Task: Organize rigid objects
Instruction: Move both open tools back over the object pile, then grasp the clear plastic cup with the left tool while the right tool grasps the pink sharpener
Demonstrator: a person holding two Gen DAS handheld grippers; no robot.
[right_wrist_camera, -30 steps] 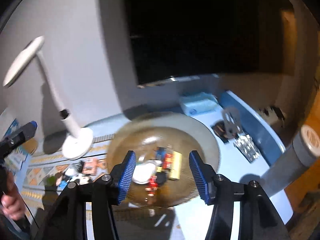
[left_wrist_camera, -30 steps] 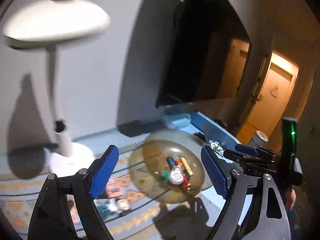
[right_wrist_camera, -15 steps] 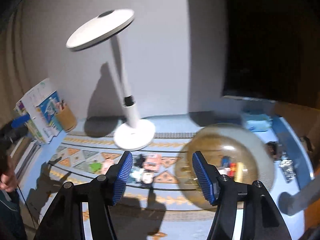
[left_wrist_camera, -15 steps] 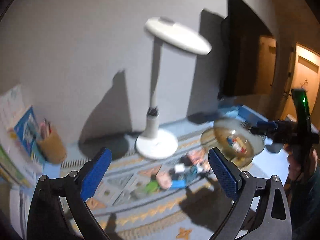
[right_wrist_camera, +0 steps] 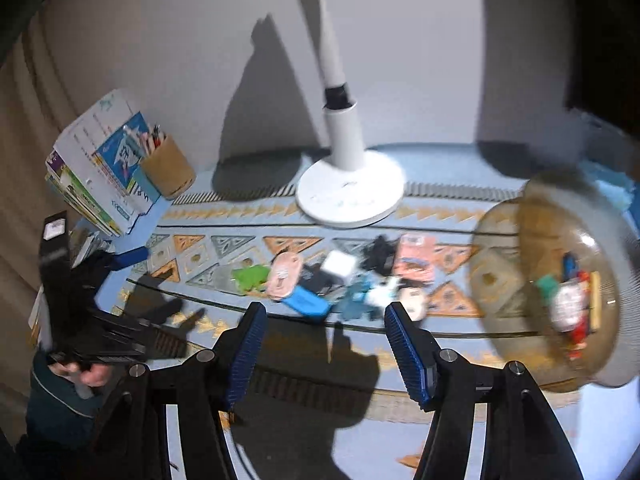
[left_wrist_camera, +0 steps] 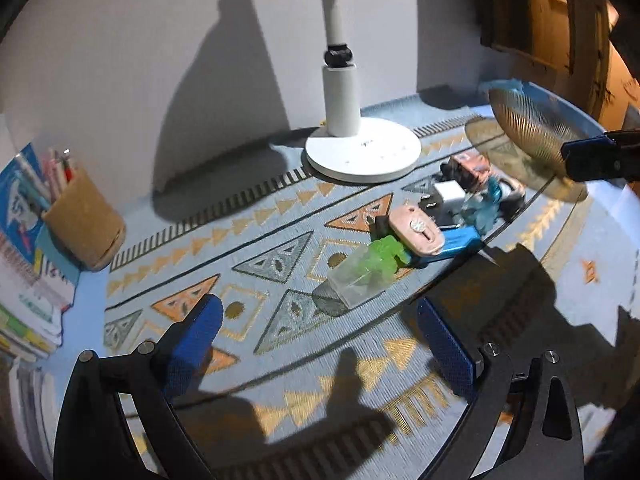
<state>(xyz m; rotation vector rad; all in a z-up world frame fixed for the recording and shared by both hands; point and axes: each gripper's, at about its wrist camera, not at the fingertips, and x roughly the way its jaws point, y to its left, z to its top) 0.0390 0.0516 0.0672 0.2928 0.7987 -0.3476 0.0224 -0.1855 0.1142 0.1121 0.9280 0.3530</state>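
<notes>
Only my right camera shows the bowl's [right_wrist_camera: 560, 280] contents. My left gripper [left_wrist_camera: 316, 344] gapes empty, the green toy [left_wrist_camera: 386, 254] at one o'clock. My right gripper [right_wrist_camera: 322, 344] stands apart, empty.

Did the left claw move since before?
Yes. The left claw swung away from the bowl and down over the mat, toward the green toy beside the lamp base.

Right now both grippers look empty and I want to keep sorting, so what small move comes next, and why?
Probably lower the open left gripper onto the clear case with the green toy. It is the nearest loose piece, and the bowl already holds several others.
</notes>
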